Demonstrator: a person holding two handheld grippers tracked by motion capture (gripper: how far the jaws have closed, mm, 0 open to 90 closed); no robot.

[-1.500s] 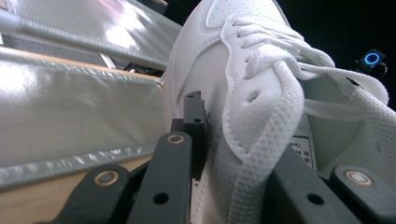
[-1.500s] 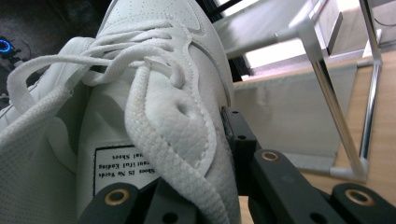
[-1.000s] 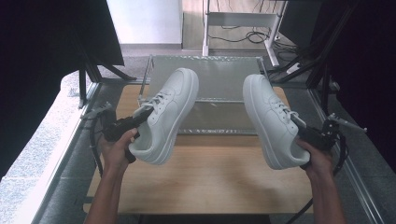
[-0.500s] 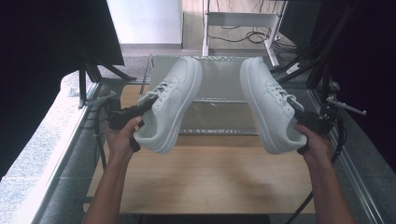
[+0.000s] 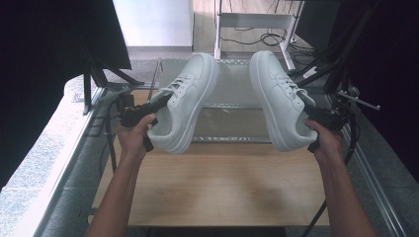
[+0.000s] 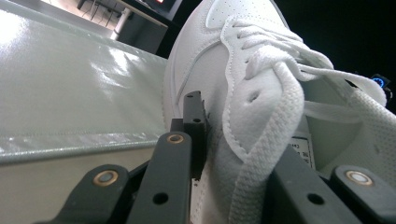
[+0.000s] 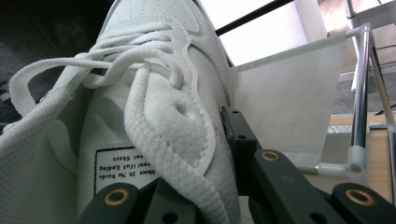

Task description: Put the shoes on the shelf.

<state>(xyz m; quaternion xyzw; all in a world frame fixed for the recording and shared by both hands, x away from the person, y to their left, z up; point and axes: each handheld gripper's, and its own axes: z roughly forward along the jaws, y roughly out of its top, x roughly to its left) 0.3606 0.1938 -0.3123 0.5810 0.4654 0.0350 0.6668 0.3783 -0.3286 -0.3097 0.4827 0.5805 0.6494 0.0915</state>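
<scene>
Two white lace-up sneakers hang in the air over the table's far half, toes pointing away from me. My left gripper (image 5: pixel 148 112) is shut on the lace-side wall of the left sneaker (image 5: pixel 190 98). In the left gripper view the sneaker (image 6: pixel 233 60) sits with its upper between the jaws of the left gripper (image 6: pixel 233 182). My right gripper (image 5: pixel 316 118) is shut on the right sneaker (image 5: pixel 279 98) at its opening. The right gripper view shows that sneaker (image 7: pixel 154 60), its tongue label facing the camera, clamped in the right gripper (image 7: pixel 196 191).
A wooden tabletop (image 5: pixel 222 187) lies below my forearms. Beyond it stands a metal-framed bin (image 5: pixel 232 140) with translucent white walls, right under the shoes. A white stand (image 5: pixel 252 22) and cables sit on the floor behind. Dark panels flank both sides.
Both sneakers have risen and moved away from me over the bin, and they now hang closer together. Both grips are unchanged.
</scene>
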